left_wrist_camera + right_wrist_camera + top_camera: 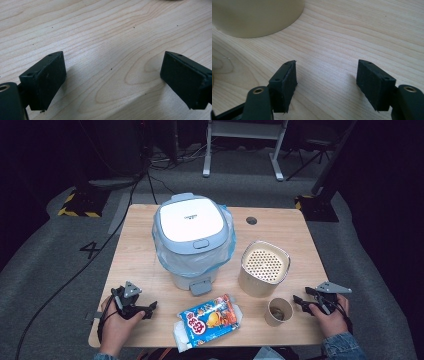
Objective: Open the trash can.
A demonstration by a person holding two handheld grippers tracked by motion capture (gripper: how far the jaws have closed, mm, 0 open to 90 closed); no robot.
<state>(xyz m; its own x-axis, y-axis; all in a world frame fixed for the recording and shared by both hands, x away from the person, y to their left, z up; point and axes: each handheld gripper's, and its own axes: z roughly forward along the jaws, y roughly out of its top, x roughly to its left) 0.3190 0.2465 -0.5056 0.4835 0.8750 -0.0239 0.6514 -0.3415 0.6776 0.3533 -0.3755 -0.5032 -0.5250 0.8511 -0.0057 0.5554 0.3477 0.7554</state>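
On the desk (140,245), toward the far edge and left of centre, sat a lidded bin (192,237) with a pale blue liner bag hanging out around its rim and a pedal facing the near edge. Right of the bin, apart from it, stood a cream canister (263,268) with a perforated top. Just beside the canister's near side stood a small paper cup (278,311), open side up. A colourful snack packet (210,321) lay flat at the near edge, centre, close to the bin's pedal.

Left gripper (143,310) rested by the near-left corner, held in a hand (116,328); jaws spread wide over bare wood, nothing between them. Right gripper (302,302) sat by the near-right corner in the other hand (332,320), jaws also spread apart and empty, aimed toward the cup, near it, not touching. The right gripper view showed the canister's curved base ahead.
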